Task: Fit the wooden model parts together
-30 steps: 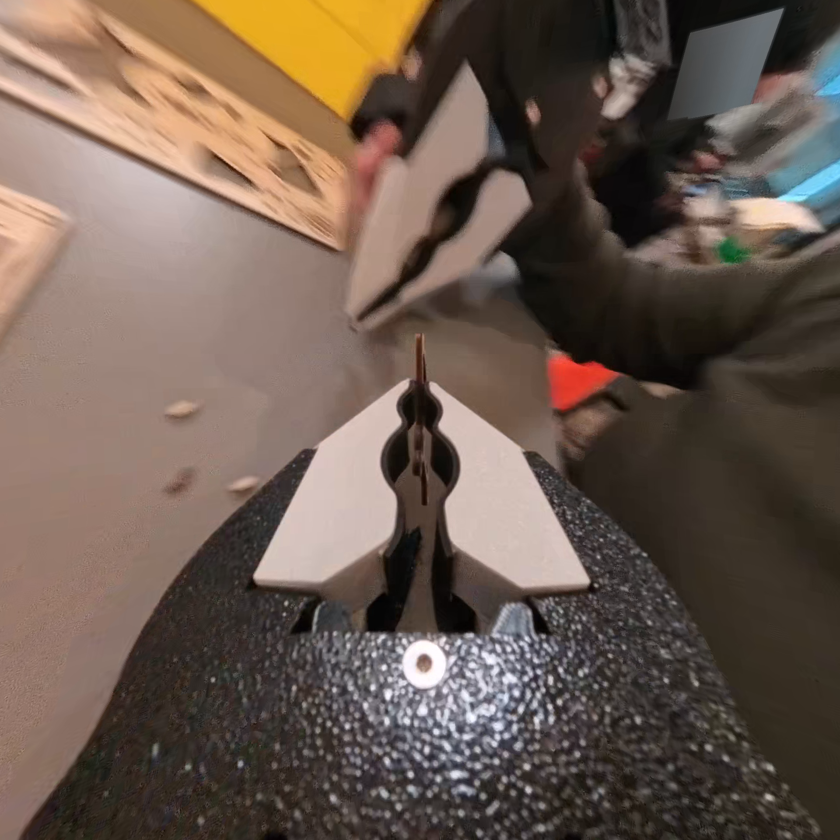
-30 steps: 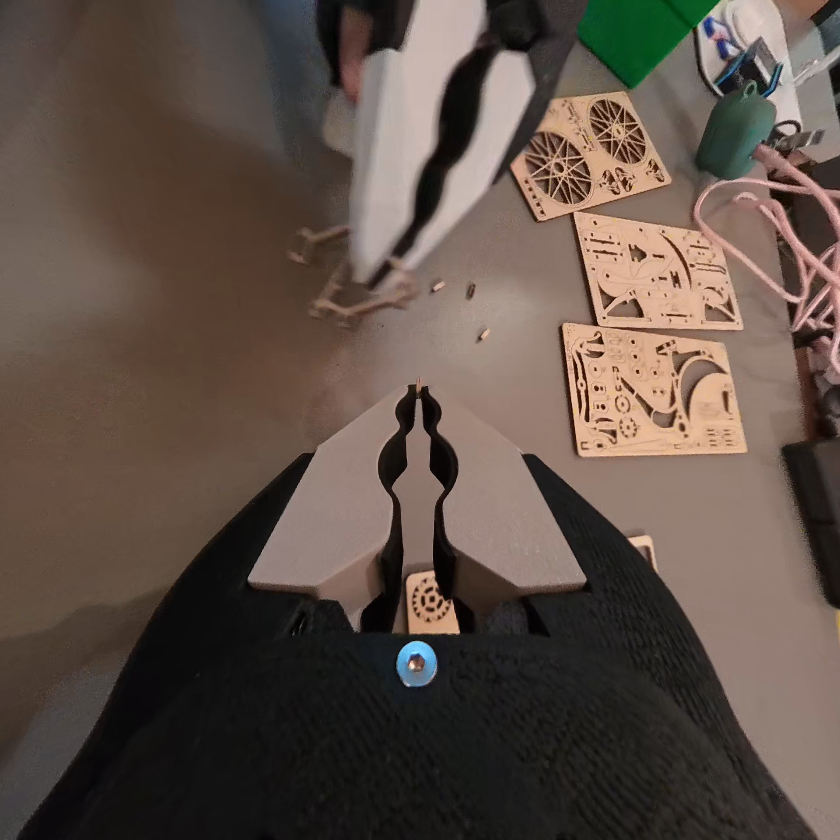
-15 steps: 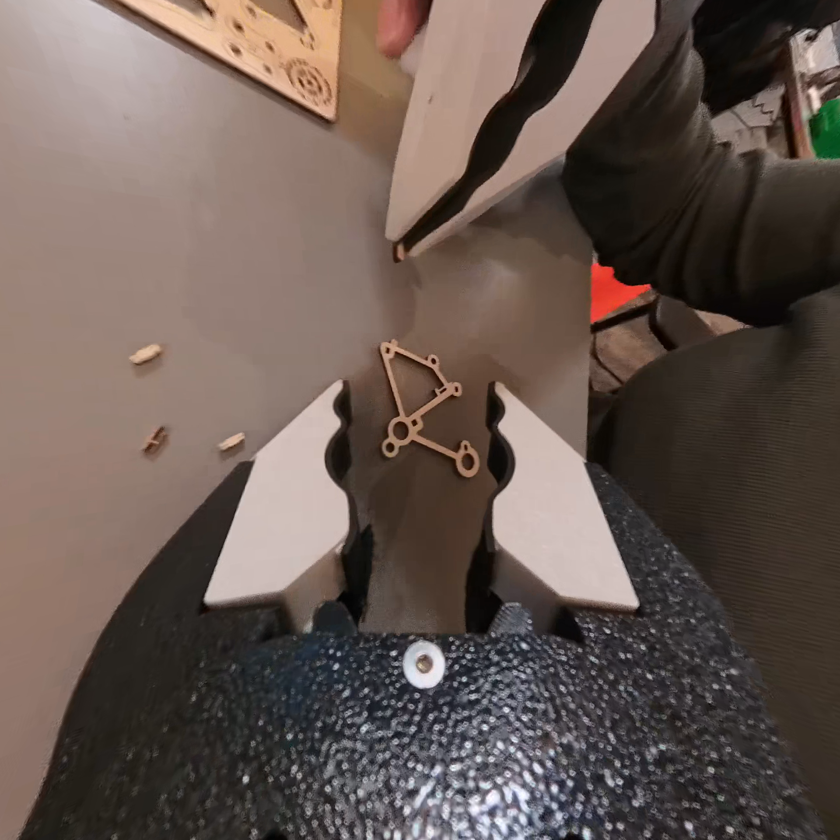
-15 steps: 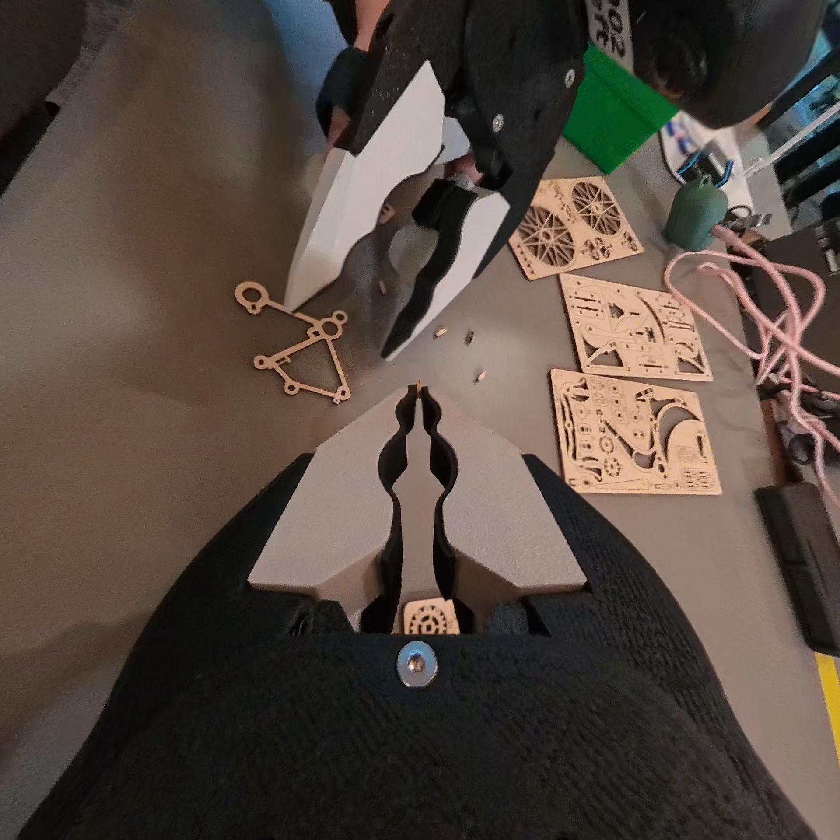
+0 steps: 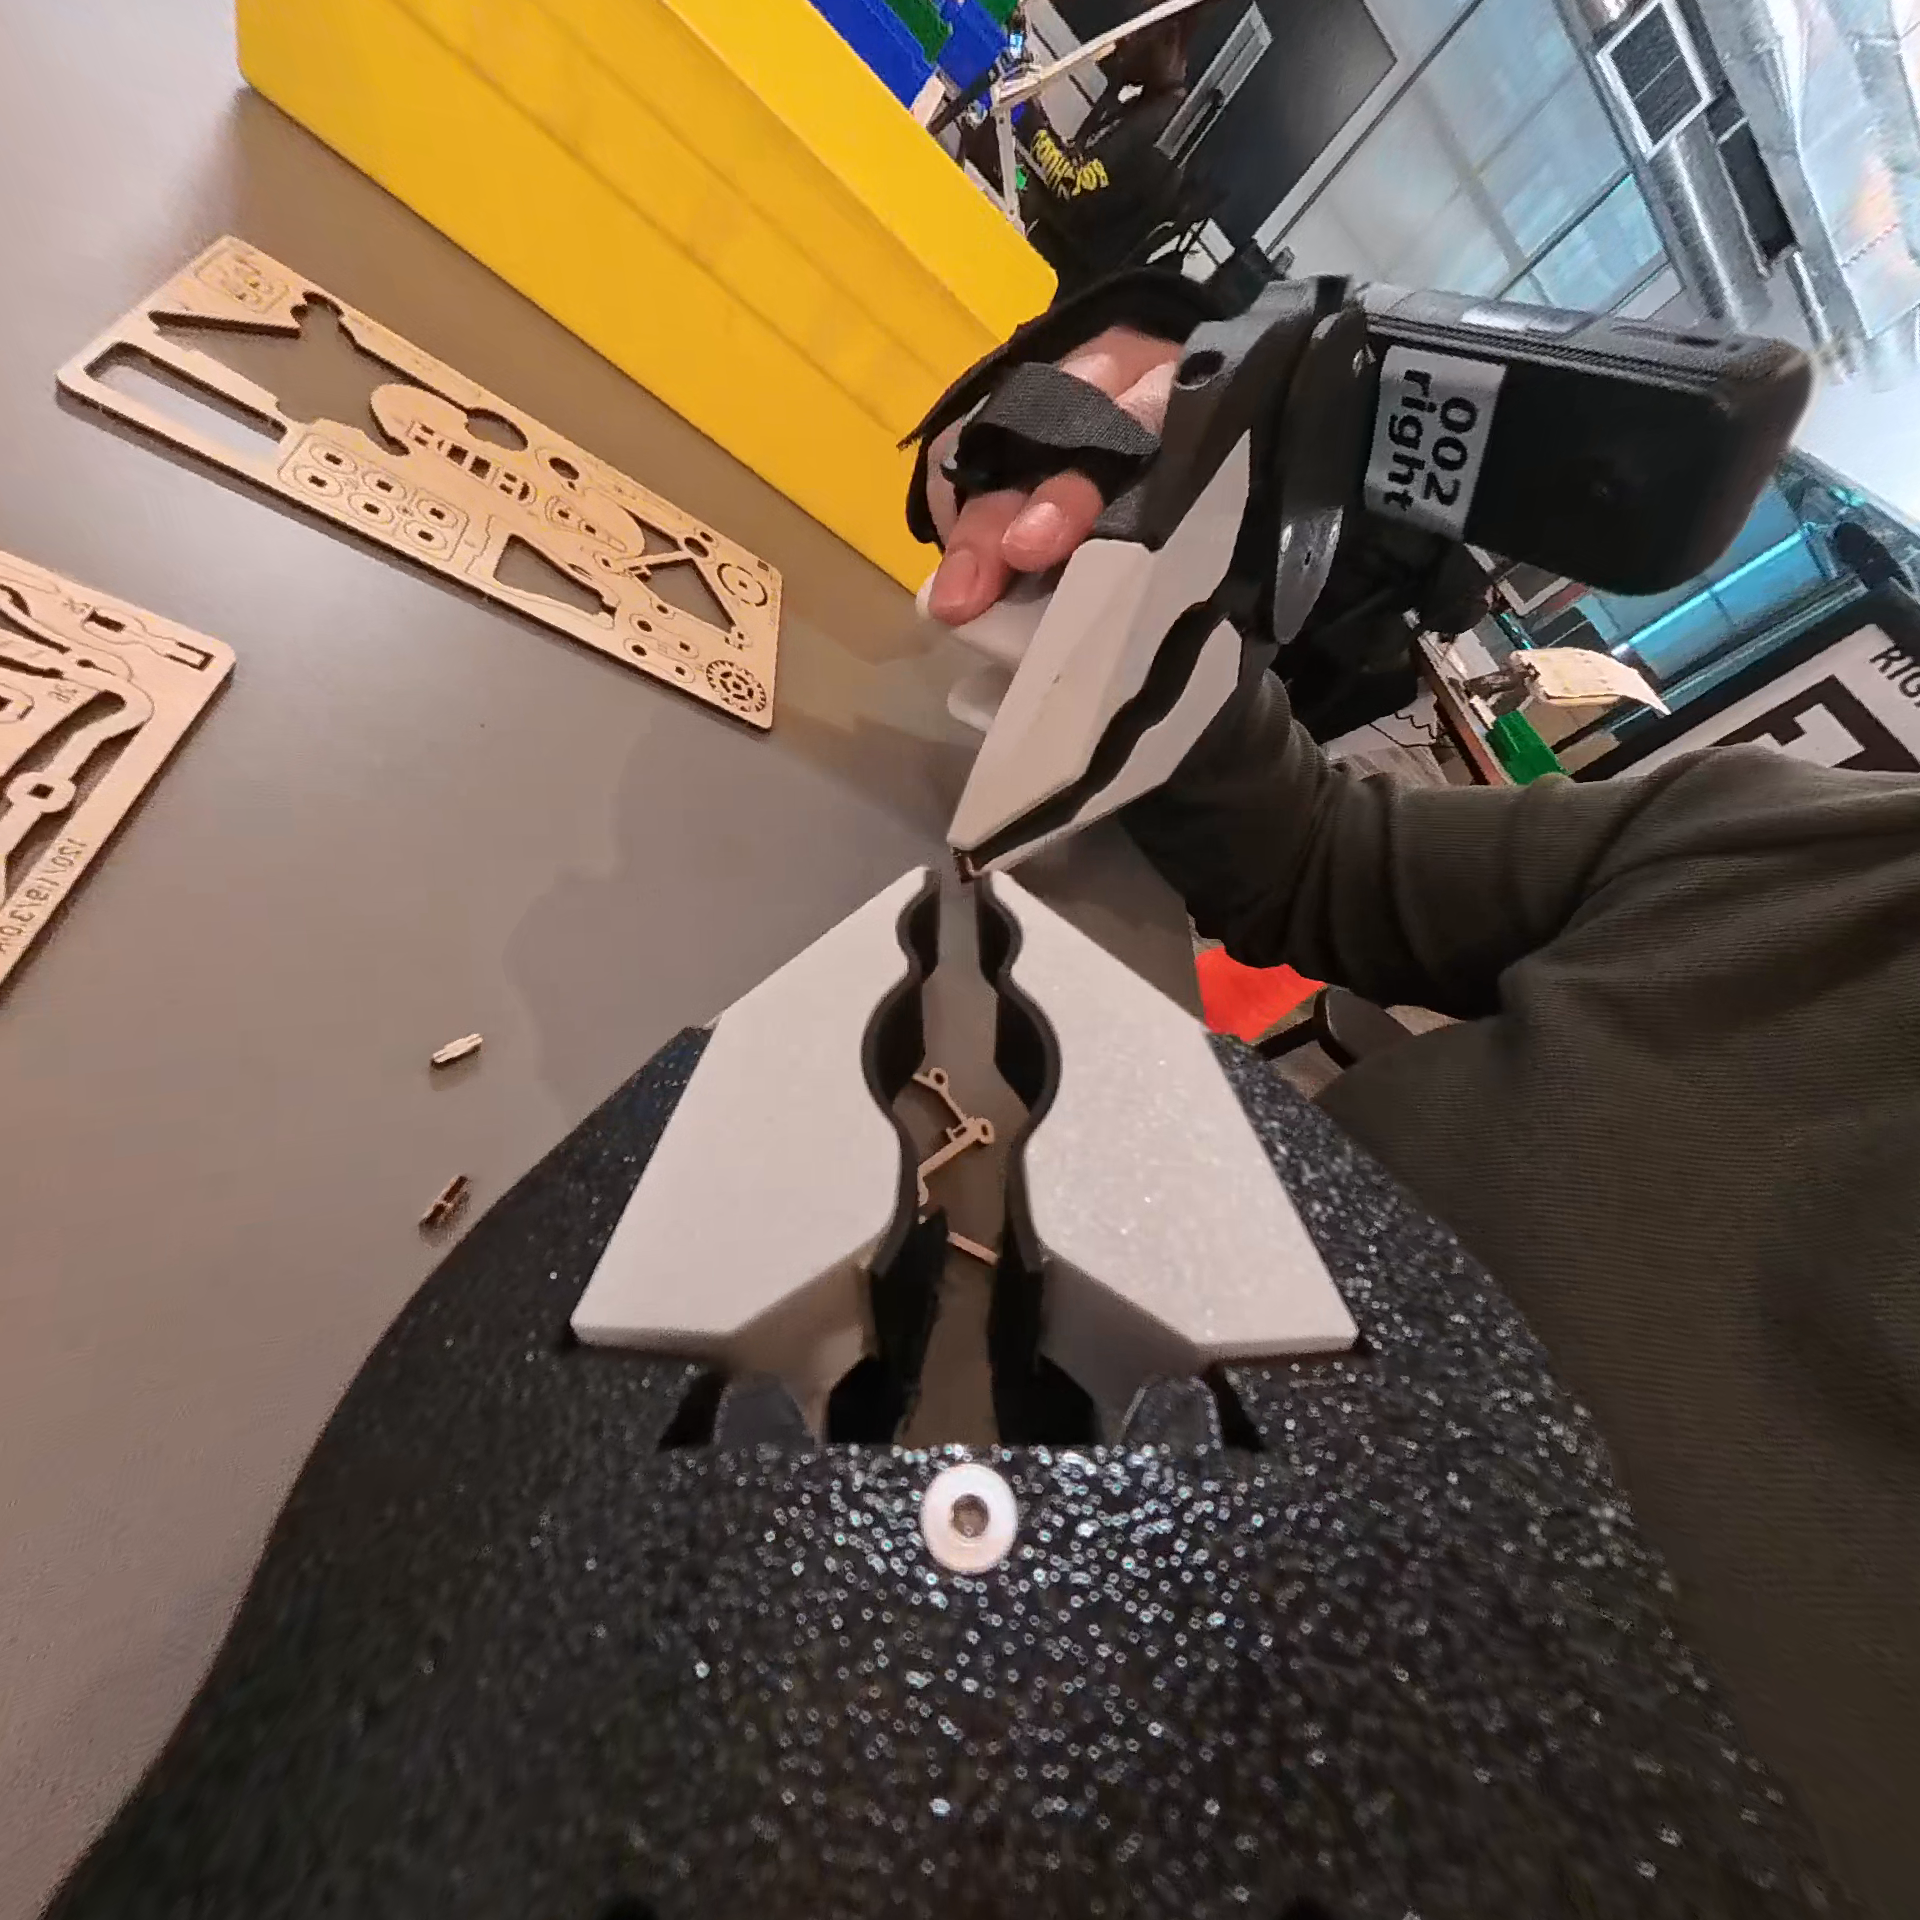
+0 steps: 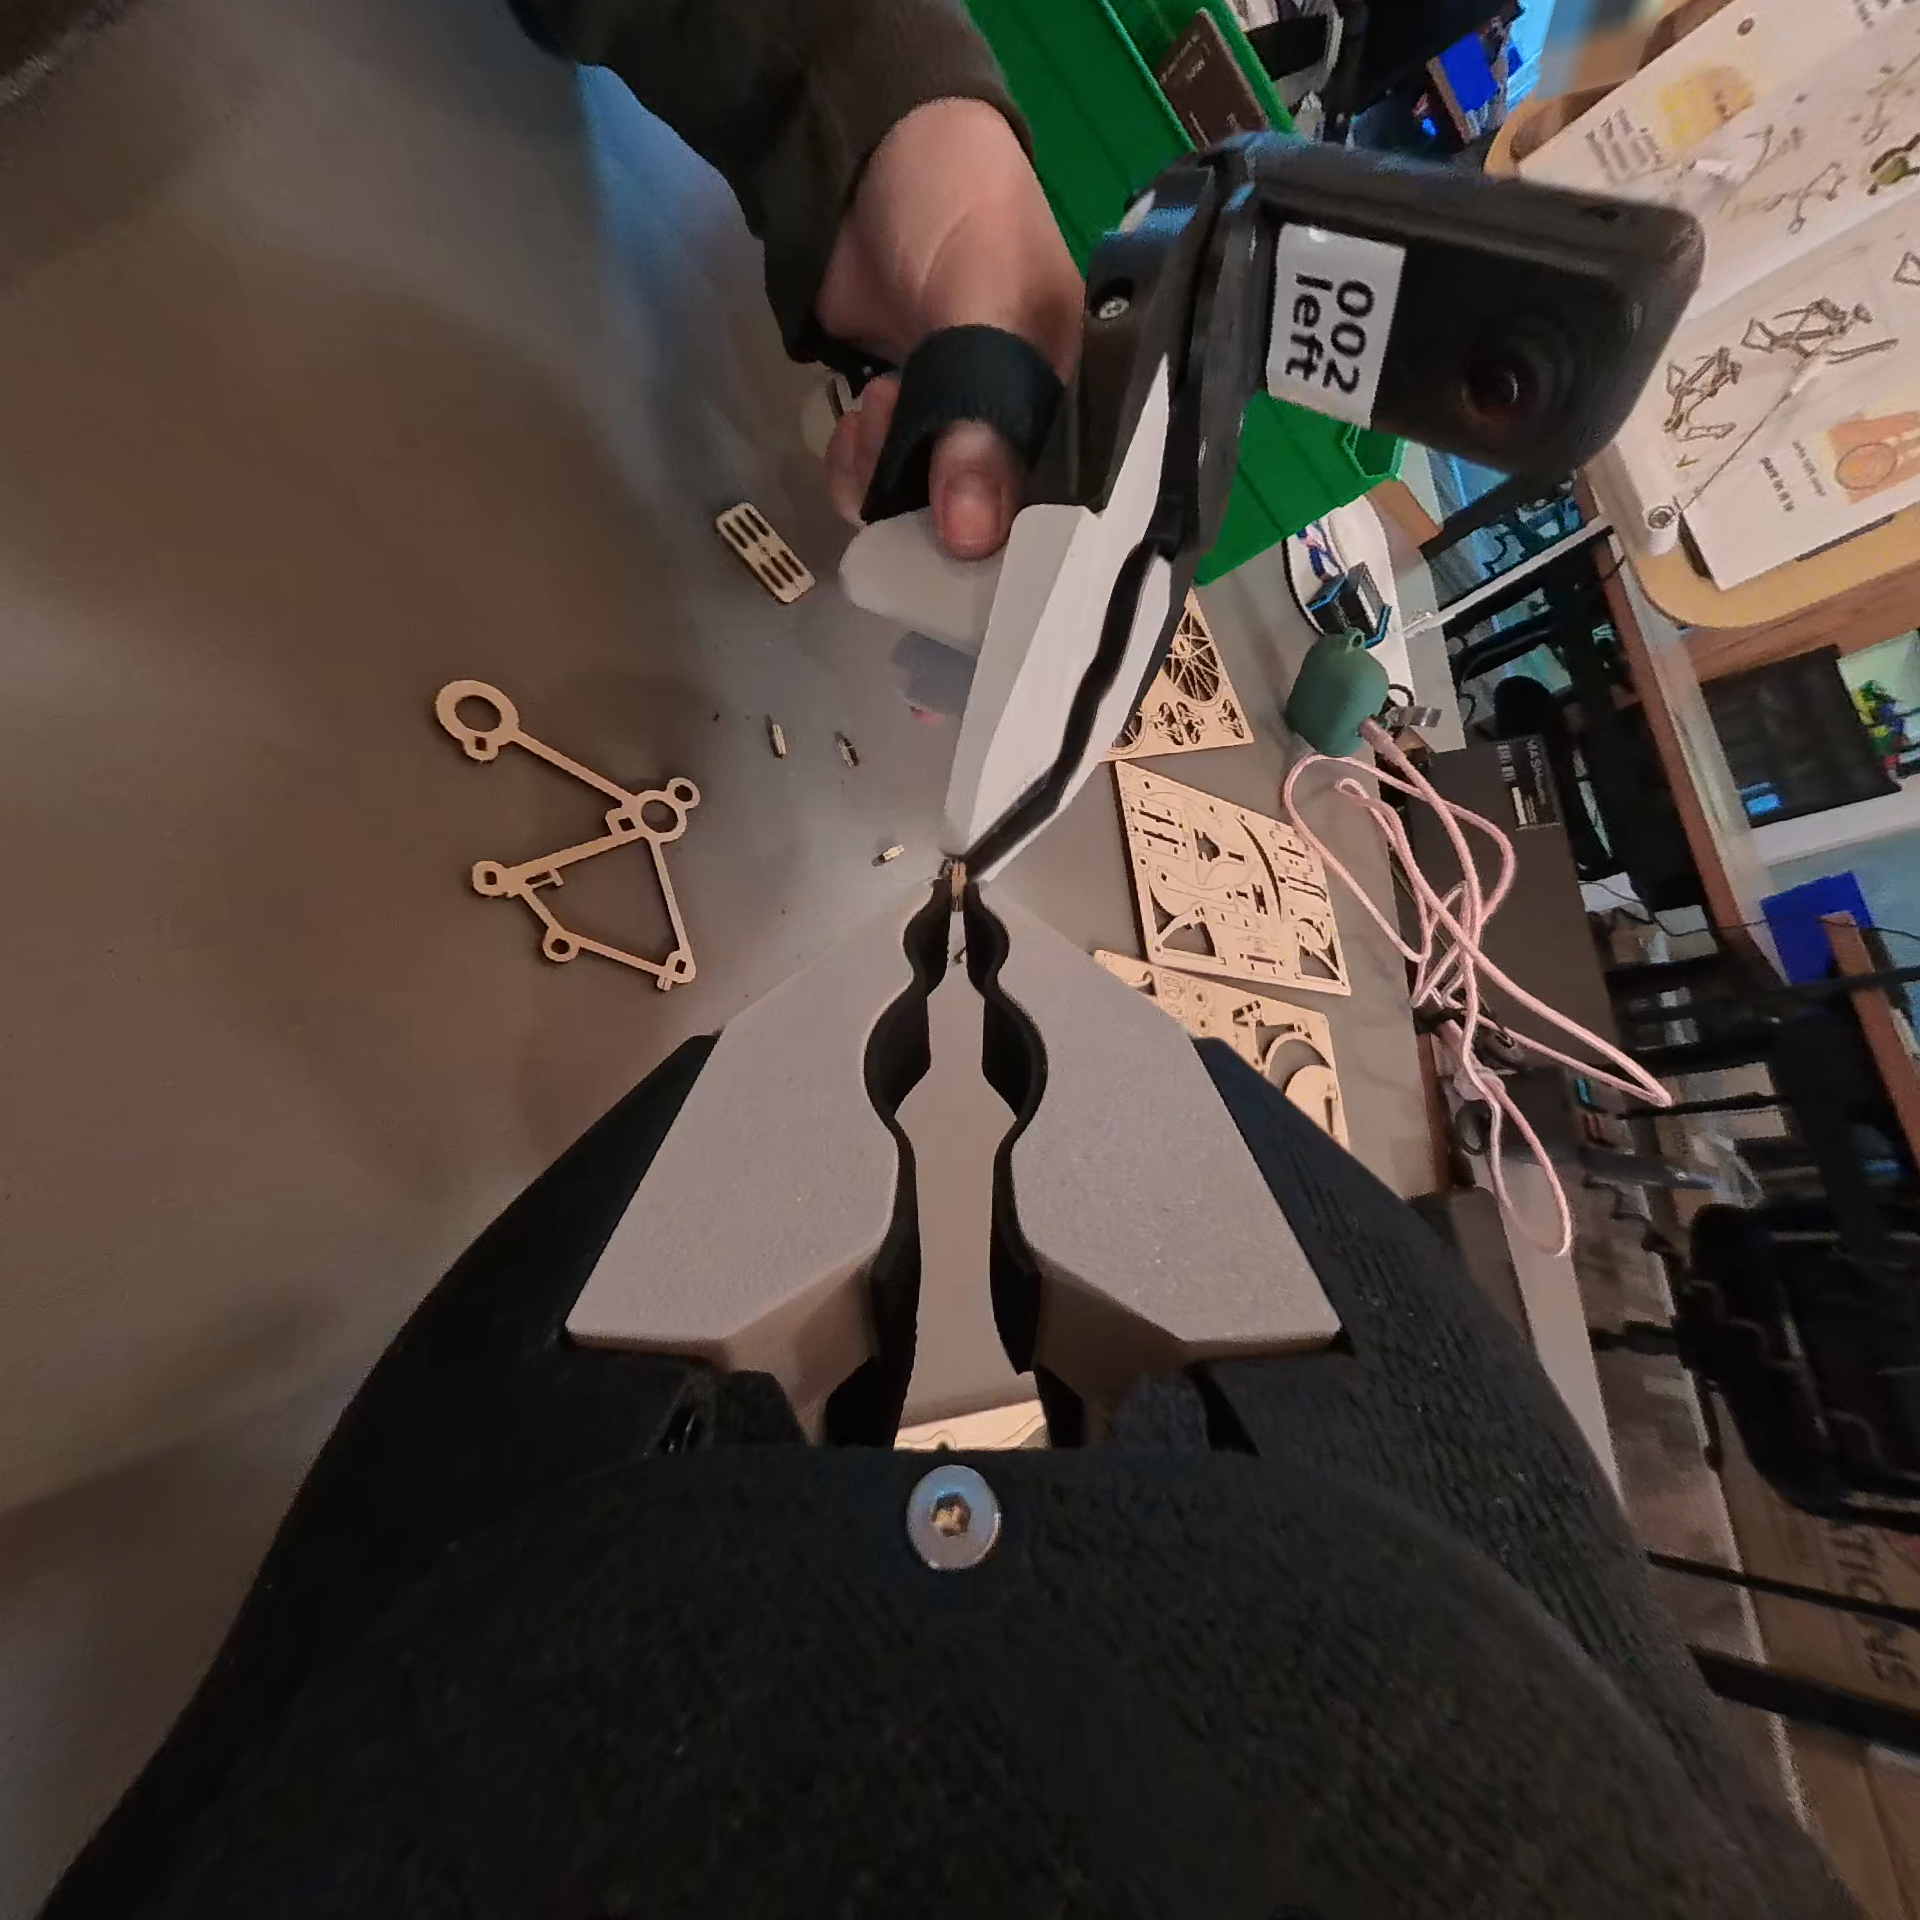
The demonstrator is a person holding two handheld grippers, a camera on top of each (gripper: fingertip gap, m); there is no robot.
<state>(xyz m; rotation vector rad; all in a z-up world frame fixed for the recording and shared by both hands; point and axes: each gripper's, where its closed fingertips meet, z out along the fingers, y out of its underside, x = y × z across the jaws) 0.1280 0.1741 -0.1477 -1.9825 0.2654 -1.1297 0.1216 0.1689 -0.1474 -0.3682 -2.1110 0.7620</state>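
Observation:
My left gripper [image 5: 957,883] and my right gripper [image 6: 954,899] meet tip to tip above the grey table. A small wooden peg [image 6: 953,883] sits between the right fingertips, and it also shows in the left wrist view [image 5: 961,861]. The left jaws are closed to a narrow gap at the same peg. In the right wrist view the left gripper [image 6: 964,854] comes down from above. In the left wrist view the right gripper [image 5: 971,847] does the same. A flat wooden frame part [image 6: 566,769] lies loose on the table to the left, and part of it shows between the left fingers [image 5: 971,1130].
Laser-cut parts sheets lie on the table [image 5: 436,488], [image 5: 62,717], [image 6: 1226,883]. Loose pegs [image 5: 457,1051], [image 6: 774,736] and a small slotted piece [image 6: 764,551] lie nearby. A yellow bin [image 5: 665,208], a green bin [image 6: 1101,104] and a pink cable [image 6: 1455,914] border the area. The grippers are tip to tip, or close to it. The small slotted piece [image 6: 764,551] is about 15 centimetres from both grippers' fingertips.
My left gripper let go of the wooden frame, which now lies on the table, then closed again at the peg. Both grippers moved together until their tips met.

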